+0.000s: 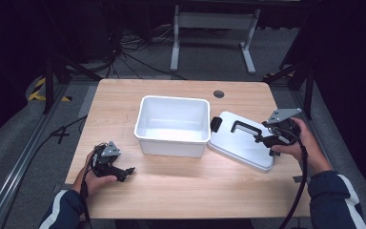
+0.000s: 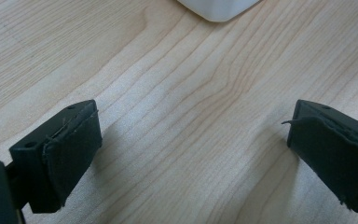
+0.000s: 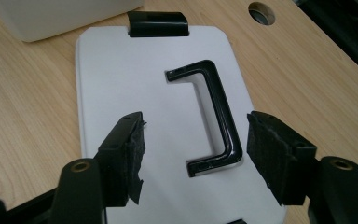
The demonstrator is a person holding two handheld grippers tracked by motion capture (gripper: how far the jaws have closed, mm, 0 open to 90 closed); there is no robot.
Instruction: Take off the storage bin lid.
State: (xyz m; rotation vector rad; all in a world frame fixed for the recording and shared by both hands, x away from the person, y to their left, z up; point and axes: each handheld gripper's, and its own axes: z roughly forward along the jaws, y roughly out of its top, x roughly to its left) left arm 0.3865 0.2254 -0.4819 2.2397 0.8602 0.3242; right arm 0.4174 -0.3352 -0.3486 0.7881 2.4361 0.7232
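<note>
A: High view, writing check: no brand, label or legible text on the white lid (image 1: 242, 141), the white bin (image 1: 172, 125) or the wooden table (image 1: 181, 186).

B: Agreed. Lid appearance?

A: Flat white rectangle with rounded corners. A glossy black U-shaped handle (image 3: 214, 116) sits on top and a black latch clip (image 3: 157, 23) sits on the edge nearest the bin. The lid lies flat on the table, just right of the bin, its near corner about touching the bin wall.

B: Right gripper?

A: Right gripper (image 3: 193, 158) hovers low over the lid's outer end, pointing toward the bin. Its jaws stand roughly half open and grip nothing. The handle's near leg shows between them, closer to the right pad, and no pad presses on it. The person's hand (image 1: 299, 143) wraps the gripper body beyond the lid's far side from the bin.

B: Left gripper?

A: Left gripper (image 2: 191, 154) is wide open over bare wood, empty. It lies low in front of the bin's left corner, well apart from it, held in the left hand (image 1: 97, 180).
</note>
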